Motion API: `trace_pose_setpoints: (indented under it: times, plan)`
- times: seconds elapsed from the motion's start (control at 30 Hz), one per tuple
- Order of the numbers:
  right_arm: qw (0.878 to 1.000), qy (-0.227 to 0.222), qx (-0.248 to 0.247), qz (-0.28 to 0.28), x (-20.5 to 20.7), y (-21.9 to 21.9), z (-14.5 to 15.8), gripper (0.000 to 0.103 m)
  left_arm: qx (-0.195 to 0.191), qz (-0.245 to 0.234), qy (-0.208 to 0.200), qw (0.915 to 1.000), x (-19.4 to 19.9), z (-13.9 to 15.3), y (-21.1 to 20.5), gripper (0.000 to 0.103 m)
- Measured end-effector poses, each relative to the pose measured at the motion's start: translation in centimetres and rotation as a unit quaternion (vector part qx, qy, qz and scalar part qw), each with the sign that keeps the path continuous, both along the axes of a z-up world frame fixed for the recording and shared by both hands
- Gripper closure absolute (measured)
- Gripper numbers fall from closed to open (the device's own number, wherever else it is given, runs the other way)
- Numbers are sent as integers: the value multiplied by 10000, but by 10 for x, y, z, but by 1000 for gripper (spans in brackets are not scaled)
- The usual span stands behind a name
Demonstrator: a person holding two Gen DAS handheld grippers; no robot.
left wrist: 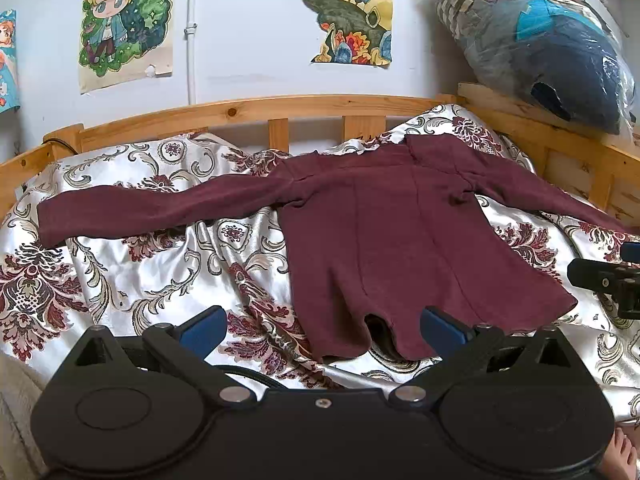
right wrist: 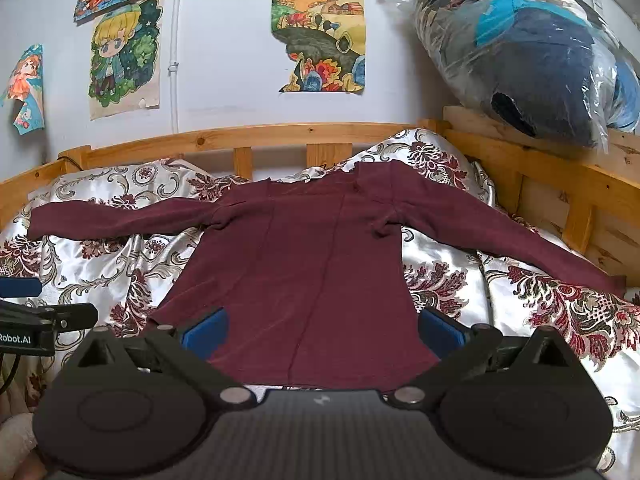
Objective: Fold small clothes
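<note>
a: where's the garment?

b: a maroon long-sleeved top [left wrist: 384, 232] lies spread flat on the bed, on a shiny floral bedspread [left wrist: 132, 264], its collar toward the wooden bed rail [left wrist: 256, 110] and its hem toward the cameras. both sleeves are stretched out sideways; the one on the left side of the picture runs out over the bedspread, and the other reaches toward the wooden side rail.

a: and the left tongs [left wrist: 324, 326]?

b: spread wide apart, nothing between the blue pads [left wrist: 204, 328]. they hover just short of the hem's left corner, where the hem buckles up into a small open fold. the pads don't touch the cloth.

a: the right tongs [right wrist: 322, 328]?

b: also wide apart. in the right wrist view the hem's middle stretch sits between the two blue pads, but they don't press on the fabric. whether they touch it i can't tell.

a: do the two see each other?

b: yes. the right tongs show at the right edge of the left wrist view, and the left ones at the left edge of the right wrist view, beside the hem.

a: anything else around?

b: coloured drawings [right wrist: 124, 56] are stuck on the pale wall, and a plastic-wrapped bundle [right wrist: 532, 60] sits on the rail at the far right corner.
</note>
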State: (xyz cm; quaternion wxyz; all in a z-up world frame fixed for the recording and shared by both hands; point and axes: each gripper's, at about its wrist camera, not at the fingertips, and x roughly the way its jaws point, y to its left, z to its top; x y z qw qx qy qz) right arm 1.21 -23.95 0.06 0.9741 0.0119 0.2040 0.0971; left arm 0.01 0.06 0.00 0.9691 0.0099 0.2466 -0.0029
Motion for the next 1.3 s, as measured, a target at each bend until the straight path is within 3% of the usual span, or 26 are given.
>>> trace_pose_setpoints:
  times: [0.93,1.3]
  plan:
    - [10000,53,49,-46,-1,-1,-1,0,-182,104,19,9998,0,-2,8,1]
    - [9998,-119,-17,-132,-6,-1,7,0,-271,207,11,9994,0,2,10,1]
